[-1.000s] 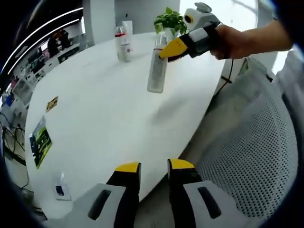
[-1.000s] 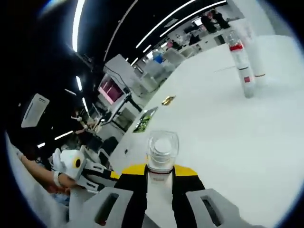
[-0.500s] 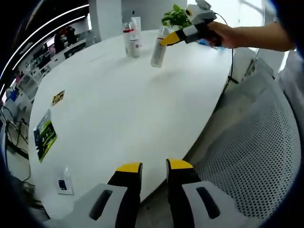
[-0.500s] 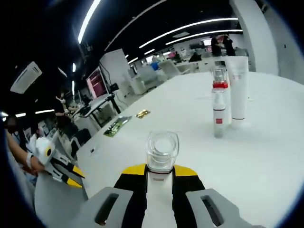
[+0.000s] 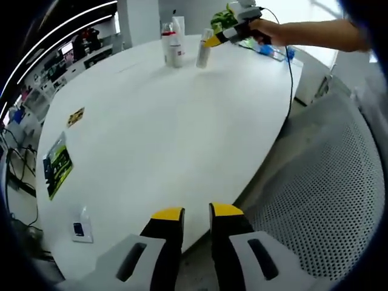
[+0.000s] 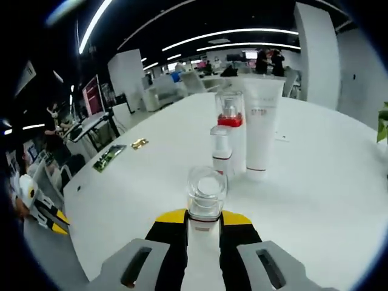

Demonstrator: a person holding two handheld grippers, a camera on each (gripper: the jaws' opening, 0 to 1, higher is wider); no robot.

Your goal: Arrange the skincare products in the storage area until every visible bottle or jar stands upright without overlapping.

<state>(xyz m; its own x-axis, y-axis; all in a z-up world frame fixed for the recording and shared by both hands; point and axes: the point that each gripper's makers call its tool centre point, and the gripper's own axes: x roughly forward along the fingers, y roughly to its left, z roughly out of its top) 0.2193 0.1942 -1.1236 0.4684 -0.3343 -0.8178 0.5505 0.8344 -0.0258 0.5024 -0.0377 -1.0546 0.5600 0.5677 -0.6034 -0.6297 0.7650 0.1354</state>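
My right gripper point(image 6: 204, 225) is shut on a slim clear-capped bottle point(image 6: 206, 193) that points forward between the yellow-tipped jaws. Just ahead stand a white tube point(image 6: 262, 127), a bottle with a red band point(image 6: 231, 128) and a small white pump bottle point(image 6: 220, 150), all upright and close together. In the left gripper view the right gripper point(image 5: 213, 41) holds that bottle point(image 5: 203, 53) low over the far end of the white table point(image 5: 157, 133), beside the standing group point(image 5: 172, 43). My left gripper point(image 5: 197, 213) hangs off the table's near edge, narrowly open, nothing between its jaws.
A green leaflet point(image 5: 54, 171), a small yellow card point(image 5: 76, 116) and a small white tag point(image 5: 79, 229) lie on the table's left side. A potted plant point(image 5: 225, 14) stands behind the bottles. A mesh chair point(image 5: 330, 194) is at the right. The left gripper point(image 6: 43, 215) sits low left.
The right gripper carried the held bottle farther across the table, up to the standing group, which now looms close in its view. The left gripper stayed where it was.
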